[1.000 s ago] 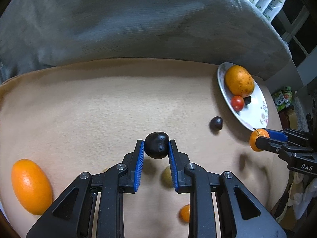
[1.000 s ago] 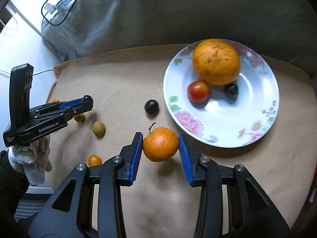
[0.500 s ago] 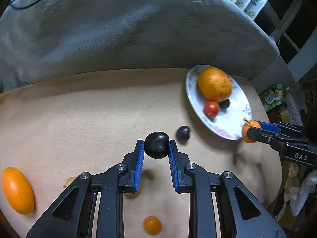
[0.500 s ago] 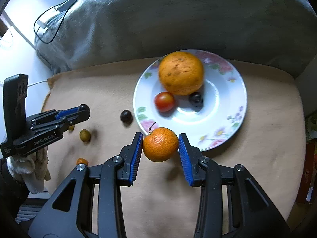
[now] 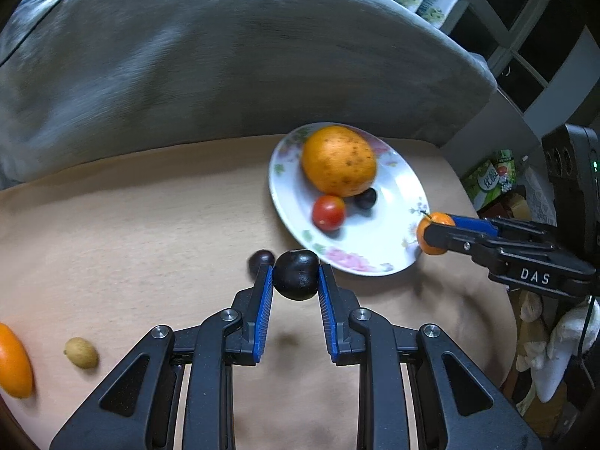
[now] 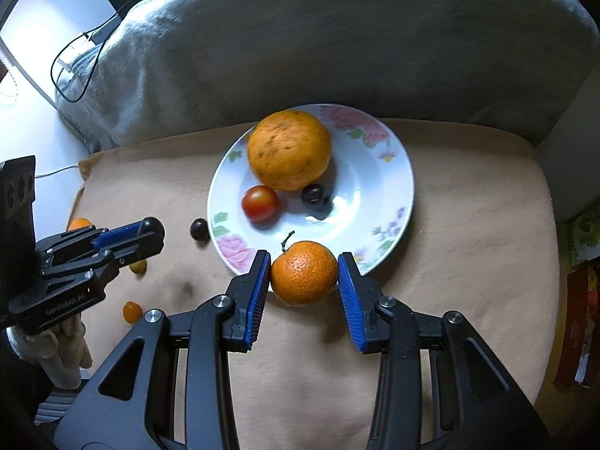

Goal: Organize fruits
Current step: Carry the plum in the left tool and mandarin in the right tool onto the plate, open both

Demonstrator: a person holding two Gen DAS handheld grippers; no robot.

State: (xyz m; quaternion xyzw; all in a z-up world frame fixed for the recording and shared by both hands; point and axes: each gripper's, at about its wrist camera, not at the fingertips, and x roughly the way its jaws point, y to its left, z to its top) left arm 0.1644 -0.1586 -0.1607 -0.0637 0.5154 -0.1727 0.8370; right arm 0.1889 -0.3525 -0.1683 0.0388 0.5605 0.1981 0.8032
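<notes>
Plate [image 6: 390, 202] sits dead ahead of both grippers, right gripper [image 6: 304, 275] clamped on the tangerine [image 6: 303, 272] right at its near rim and closer in, left gripper [image 5: 295, 281] squeezing the dark fruit [image 5: 296, 273] just short of the rim.

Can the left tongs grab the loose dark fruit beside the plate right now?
Probably not: left tongs are shut on a dark plum, though the loose dark fruit lies unobstructed beside them.
</notes>
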